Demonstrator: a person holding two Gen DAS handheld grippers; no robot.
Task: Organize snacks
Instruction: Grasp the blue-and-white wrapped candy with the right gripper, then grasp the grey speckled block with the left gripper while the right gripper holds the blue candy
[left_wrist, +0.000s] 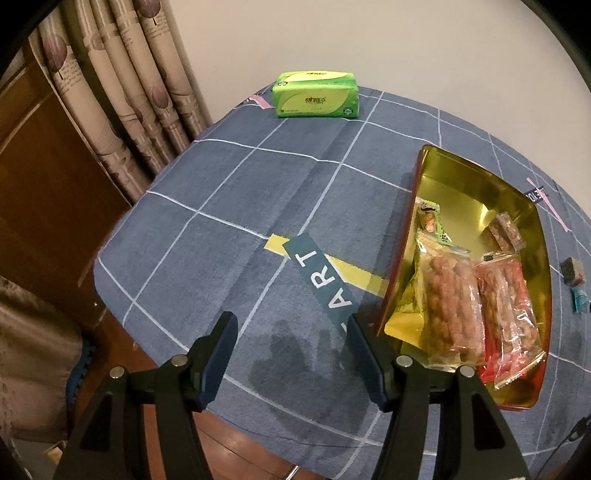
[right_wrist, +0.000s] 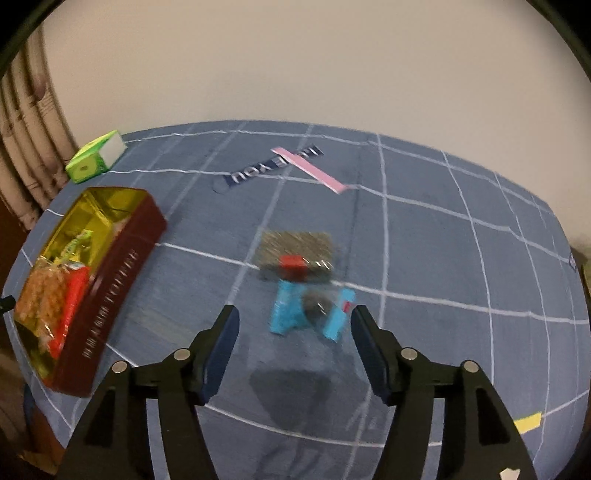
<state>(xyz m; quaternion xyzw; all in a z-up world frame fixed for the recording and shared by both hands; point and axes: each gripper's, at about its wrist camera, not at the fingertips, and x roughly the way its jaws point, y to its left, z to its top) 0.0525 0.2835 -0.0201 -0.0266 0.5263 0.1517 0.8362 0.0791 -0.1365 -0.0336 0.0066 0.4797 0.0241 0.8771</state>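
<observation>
A red tin with a gold inside (left_wrist: 476, 184) sits on the blue checked tablecloth and holds several snack packets (left_wrist: 452, 295). It also shows at the left of the right wrist view (right_wrist: 122, 258). My left gripper (left_wrist: 291, 325) is open and empty, just left of the tin's near end. My right gripper (right_wrist: 295, 317) is open and empty, just short of a blue-wrapped snack (right_wrist: 288, 310). A grey packet with a red label (right_wrist: 295, 251) lies right behind the blue one. Both loose snacks show small at the right edge of the left wrist view (left_wrist: 572, 275).
A green tissue pack (left_wrist: 316, 94) lies at the table's far edge, near the curtain (left_wrist: 122, 85); it also shows in the right wrist view (right_wrist: 96, 157). The table's left edge drops to a wooden floor (left_wrist: 33, 166). A wall stands behind the table.
</observation>
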